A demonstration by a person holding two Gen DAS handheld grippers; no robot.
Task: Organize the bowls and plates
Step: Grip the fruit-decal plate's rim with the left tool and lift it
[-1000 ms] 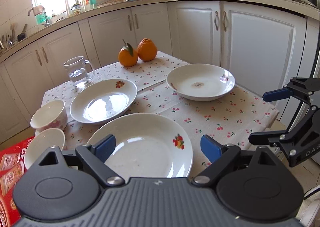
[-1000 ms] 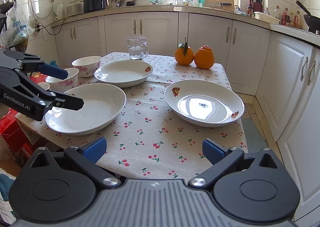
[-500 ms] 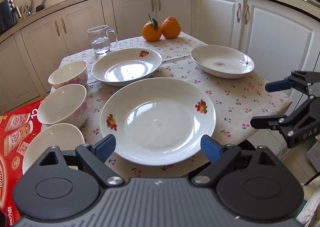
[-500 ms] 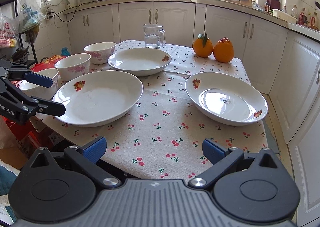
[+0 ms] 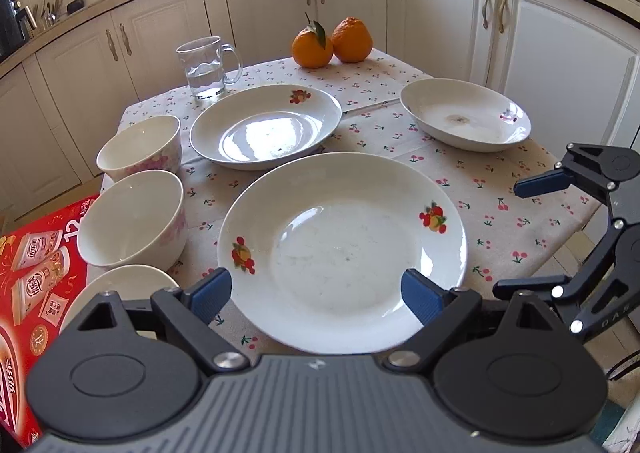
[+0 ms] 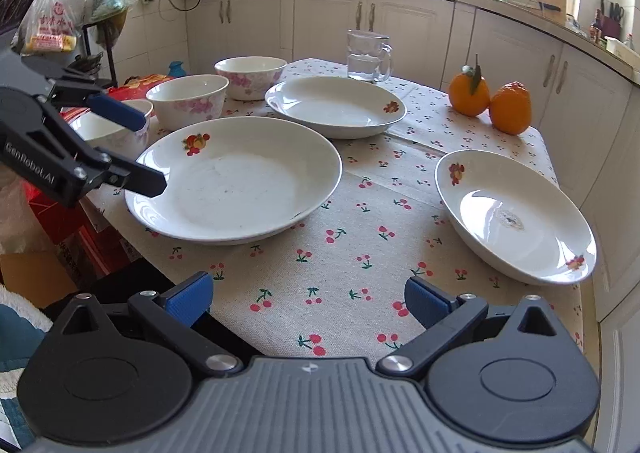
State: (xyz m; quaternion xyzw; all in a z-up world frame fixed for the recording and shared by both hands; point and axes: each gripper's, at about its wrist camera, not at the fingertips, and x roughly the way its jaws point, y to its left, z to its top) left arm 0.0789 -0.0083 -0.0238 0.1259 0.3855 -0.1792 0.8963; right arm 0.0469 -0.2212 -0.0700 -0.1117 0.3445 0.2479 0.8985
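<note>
Start from the table (image 5: 520,189): the big plate (image 5: 344,249) sits at its near edge, a second plate (image 5: 266,125) behind it, a third plate (image 5: 466,113) off toward the cabinets, and three bowls (image 5: 134,217) line the plate's left side. Your left gripper (image 5: 316,293) hangs over the big plate's near rim, jaws spread, gripping nothing. Your right gripper (image 6: 308,299) hovers over bare cloth beside that plate, likewise spread and empty. Slip one finger under the overhanging rim, pinch firmly, and lift level before stacking onto another plate.
</note>
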